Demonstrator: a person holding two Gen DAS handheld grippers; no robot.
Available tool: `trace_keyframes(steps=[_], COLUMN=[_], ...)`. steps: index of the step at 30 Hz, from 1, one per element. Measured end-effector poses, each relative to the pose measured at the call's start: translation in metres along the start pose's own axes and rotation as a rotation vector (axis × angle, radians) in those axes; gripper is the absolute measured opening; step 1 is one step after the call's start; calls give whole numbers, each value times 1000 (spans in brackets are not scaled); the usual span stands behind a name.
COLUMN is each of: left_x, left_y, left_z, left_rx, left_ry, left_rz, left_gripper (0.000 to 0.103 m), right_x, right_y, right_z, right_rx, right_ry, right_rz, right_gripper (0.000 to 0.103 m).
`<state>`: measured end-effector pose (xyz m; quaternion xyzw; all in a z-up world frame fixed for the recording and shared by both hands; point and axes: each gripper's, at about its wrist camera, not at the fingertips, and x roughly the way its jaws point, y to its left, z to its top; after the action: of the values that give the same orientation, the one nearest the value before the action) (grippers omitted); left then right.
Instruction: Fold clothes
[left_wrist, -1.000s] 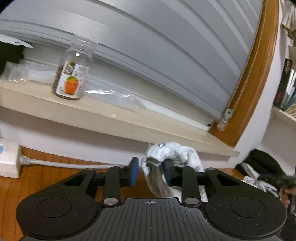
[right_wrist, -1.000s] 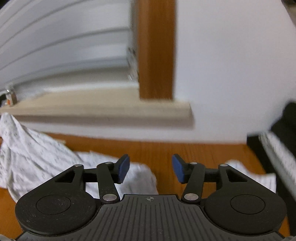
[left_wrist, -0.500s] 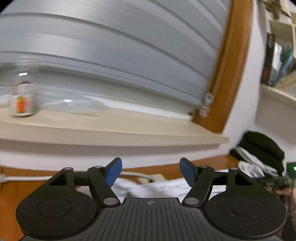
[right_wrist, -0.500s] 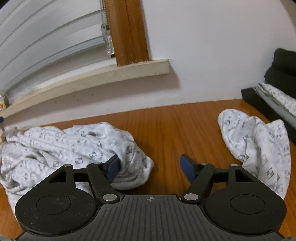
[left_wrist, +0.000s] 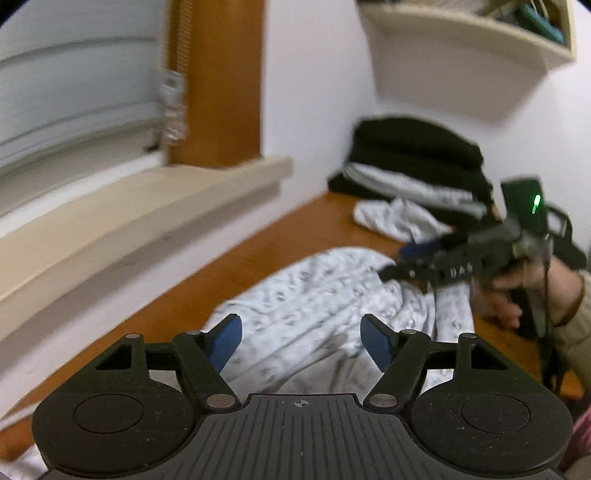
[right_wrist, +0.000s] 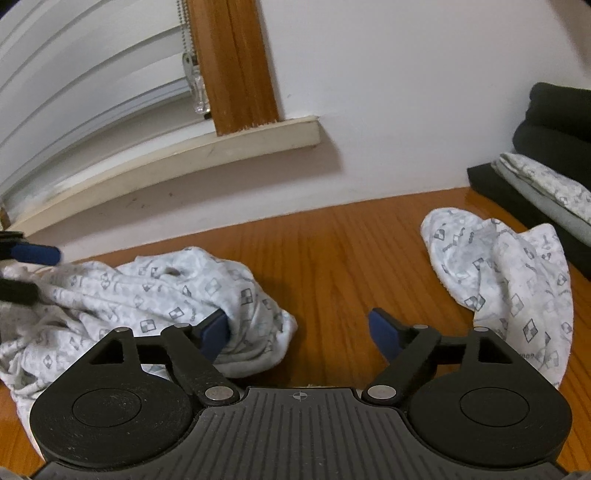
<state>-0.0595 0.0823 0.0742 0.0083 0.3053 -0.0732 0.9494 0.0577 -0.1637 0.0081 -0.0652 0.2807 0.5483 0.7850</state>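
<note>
Crumpled patterned garment (right_wrist: 155, 291) on wooden table (right_wrist: 332, 266)
Left gripper (left_wrist: 301, 341) open; right gripper (right_wrist: 297, 330) opening, empty; second garment (right_wrist: 509, 280) right, folded stack (right_wrist: 546, 155) far right.

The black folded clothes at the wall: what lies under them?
Under the black folded clothes lies a folded pale patterned garment, then another dark layer on the wooden table. How far these reach back is covered.
</note>
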Motion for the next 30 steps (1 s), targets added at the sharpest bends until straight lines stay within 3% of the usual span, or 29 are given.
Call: trace_keyframes(steps=[2,4,5,6,7,11,16,21,30], left_x=[17,28,30,31,31,7,-45,-70,-97], left_y=[-9,-13,-15,-15,-14,5,51,88,126], left_z=[3,1,-2,-3,-4,-3,-8,-30,-55], left_rx=[32,57,71,80,78,14,-160,-239,-354], left_ry=[39,68,78,81,74,-55,-254,-277,-313], left_rz=[-1,12,20,24,20,68,168,230,230], left_gripper=[71,58,40,15,3,2,2,2,2], right_x=[0,1,1,1,2,-2,-17,-18,-5], right_y=[1,4,5,6,6,-1,4,27,59], right_z=[-1,-1,-1,-1,-1,0,5,13,14], right_rx=[2,-13,-21,-28,-29,2,0,-19,-82], right_ry=[-1,2,3,5,6,-11,-85,-39,61], right_rz=[-7,-17,-18,-20,-17,39,76,158,256], right_gripper=[80,80,80,80,80,80,80,80,79])
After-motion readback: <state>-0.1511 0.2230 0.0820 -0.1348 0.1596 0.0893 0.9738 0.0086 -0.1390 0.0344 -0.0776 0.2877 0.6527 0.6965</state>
